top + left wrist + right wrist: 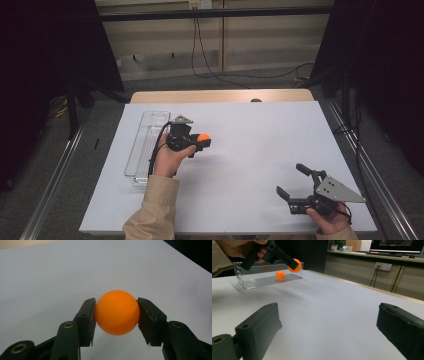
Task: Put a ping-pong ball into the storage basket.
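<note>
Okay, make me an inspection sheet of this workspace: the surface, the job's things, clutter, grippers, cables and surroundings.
Surface: white sheet over a wooden table, bare in the middle.
Job's things: orange ball clamped in the left gripper, above the sheet; a second ball seems to lie inside the clear tray at the left edge.
Clutter: nothing seen.
Grippers: left gripper shut on the ball; right gripper open, holding nothing, near the front right corner.
Cables: black cable trails from the left gripper; black wires on the floor behind.
Surroundings: dark curtains on both sides, grey floor.
</note>
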`<state>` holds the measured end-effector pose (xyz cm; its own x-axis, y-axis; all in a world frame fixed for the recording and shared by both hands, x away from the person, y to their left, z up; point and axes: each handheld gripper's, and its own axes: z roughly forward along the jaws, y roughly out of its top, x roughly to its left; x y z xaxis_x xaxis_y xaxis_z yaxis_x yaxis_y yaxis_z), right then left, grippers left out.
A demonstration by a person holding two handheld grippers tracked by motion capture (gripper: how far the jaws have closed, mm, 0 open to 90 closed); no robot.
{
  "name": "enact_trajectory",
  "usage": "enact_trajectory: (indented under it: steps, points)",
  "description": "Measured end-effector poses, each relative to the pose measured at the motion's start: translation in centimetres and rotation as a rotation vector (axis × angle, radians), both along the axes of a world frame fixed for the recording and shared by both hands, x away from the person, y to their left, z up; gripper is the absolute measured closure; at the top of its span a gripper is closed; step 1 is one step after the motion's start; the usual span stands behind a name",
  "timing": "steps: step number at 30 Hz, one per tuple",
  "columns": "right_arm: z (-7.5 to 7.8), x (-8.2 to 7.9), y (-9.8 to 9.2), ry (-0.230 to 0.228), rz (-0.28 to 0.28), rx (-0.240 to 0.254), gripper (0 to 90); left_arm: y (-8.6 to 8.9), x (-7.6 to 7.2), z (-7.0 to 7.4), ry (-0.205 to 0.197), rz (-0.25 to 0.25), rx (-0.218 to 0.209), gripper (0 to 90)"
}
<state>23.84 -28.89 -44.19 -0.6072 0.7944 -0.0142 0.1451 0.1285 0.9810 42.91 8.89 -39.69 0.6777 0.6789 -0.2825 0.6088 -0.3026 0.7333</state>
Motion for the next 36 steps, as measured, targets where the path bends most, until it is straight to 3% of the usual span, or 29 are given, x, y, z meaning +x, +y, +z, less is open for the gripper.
enact_trajectory:
  steps: [36]
  points:
    - [0.0,0.0,0.0,0.000,0.000,0.000,4.2,2.0,0.3,0.4,0.014,0.036,0.023,50.8]
